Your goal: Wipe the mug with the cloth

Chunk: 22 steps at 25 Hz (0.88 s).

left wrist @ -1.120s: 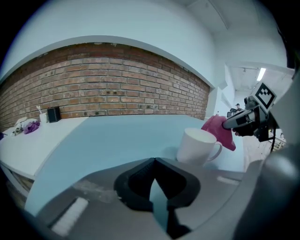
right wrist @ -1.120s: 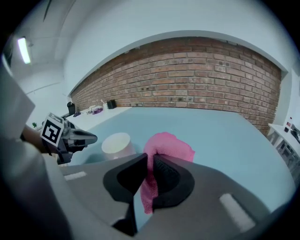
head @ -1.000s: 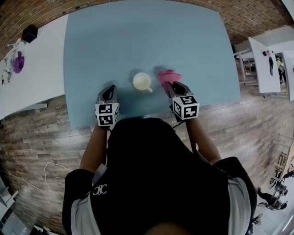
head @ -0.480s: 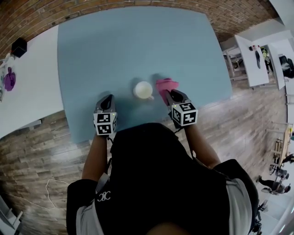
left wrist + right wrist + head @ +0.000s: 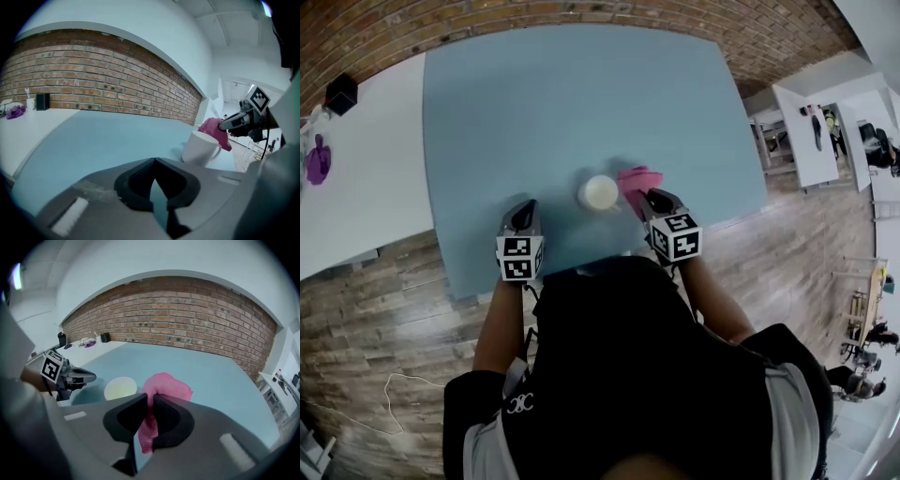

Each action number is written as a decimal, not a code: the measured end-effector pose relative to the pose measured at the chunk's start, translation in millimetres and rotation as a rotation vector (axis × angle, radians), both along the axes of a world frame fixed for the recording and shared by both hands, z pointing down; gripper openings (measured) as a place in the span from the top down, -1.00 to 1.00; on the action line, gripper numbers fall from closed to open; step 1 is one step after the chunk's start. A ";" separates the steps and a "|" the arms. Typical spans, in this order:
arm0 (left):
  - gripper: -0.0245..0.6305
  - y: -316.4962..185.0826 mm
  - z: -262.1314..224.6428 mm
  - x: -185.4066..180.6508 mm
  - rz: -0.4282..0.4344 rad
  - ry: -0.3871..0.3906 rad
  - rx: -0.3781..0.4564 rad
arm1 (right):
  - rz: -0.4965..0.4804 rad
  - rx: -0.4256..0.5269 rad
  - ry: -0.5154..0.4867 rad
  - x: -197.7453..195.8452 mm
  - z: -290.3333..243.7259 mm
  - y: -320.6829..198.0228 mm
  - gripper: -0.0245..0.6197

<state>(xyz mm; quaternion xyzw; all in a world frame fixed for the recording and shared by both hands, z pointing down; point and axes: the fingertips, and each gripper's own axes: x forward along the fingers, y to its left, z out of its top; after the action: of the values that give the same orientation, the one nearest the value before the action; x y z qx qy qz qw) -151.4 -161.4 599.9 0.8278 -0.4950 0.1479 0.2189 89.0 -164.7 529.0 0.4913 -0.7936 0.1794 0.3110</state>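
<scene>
Two grippers are in my hands, side by side over the near edge of a table. My right gripper (image 5: 151,401) has its jaws clamped on a pink cloth (image 5: 166,385). One fold is pinched between the pads. A bunched part sticks out past the jaw tips and a loose end hangs below them. My left gripper (image 5: 153,161) has its jaws pressed together with nothing between them, and it hovers low over the tabletop.

Between the two grippers, a little ahead of them, a white mug (image 5: 598,192) stands upright on the pale blue table (image 5: 581,94), its opening facing up. In the left gripper view its handle points to the mug's right. The cloth sits just to the right of the mug, about level with its rim. I cannot tell whether cloth and mug touch. The left gripper is clear of the mug, off to its left.

Farther out, a white table (image 5: 356,169) adjoins the blue one on my left and carries a few small items at its far end. A red brick wall (image 5: 187,310) runs behind both tables. Wood-plank flooring (image 5: 394,309) shows below the table's near edge.
</scene>
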 end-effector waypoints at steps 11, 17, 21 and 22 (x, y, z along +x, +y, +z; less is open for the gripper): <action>0.91 22.9 -0.3 14.5 -0.146 -0.047 -0.005 | -0.198 0.024 -0.005 16.0 1.6 -15.2 0.79; 0.91 41.7 -4.2 46.4 -0.293 -0.104 -0.006 | -0.374 0.040 -0.061 43.7 11.3 -30.8 0.79; 0.91 59.3 -8.1 66.4 -0.450 -0.121 -0.013 | -0.528 0.063 -0.126 58.6 13.9 -36.8 0.80; 0.91 63.6 -10.0 74.9 -0.488 -0.119 -0.008 | -0.573 0.075 -0.137 62.5 13.2 -37.0 0.80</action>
<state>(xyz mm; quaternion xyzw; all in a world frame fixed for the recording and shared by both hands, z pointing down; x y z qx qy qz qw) -76.6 -97.8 589.9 0.6726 -0.6917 0.1410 0.2217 151.5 -201.7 542.1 0.2453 -0.9251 0.0875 0.2764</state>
